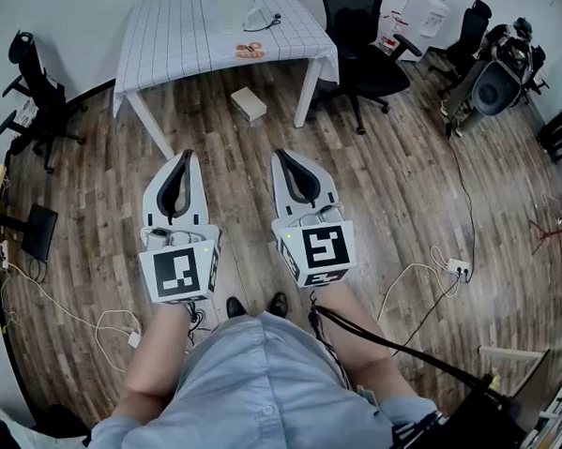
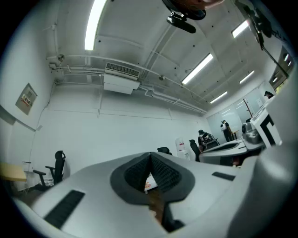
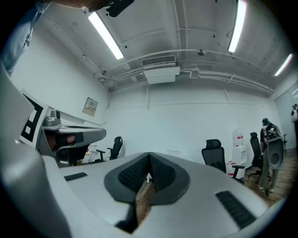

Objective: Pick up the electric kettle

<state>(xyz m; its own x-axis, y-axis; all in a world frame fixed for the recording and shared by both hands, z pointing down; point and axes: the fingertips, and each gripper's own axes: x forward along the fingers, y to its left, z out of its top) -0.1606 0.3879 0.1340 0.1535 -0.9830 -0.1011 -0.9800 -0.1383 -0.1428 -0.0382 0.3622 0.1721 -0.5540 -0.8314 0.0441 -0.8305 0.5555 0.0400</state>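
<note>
I cannot make out an electric kettle in any view. A table with a white checked cloth [image 1: 188, 36] stands ahead of me, with white items [image 1: 259, 19] and a small orange thing [image 1: 250, 50] on it. My left gripper [image 1: 185, 155] and right gripper [image 1: 281, 154] are held side by side above the wooden floor, short of the table and pointing toward it. Both are shut with nothing between the jaws. In the left gripper view the left gripper [image 2: 150, 155] has its tips together, and in the right gripper view the right gripper [image 3: 149, 156] does too.
A white box [image 1: 249, 104] lies on the floor by the table leg. A black office chair [image 1: 365, 50] stands right of the table, another chair [image 1: 33, 89] at the far left. Cables and a power strip [image 1: 458, 268] lie on the floor at right.
</note>
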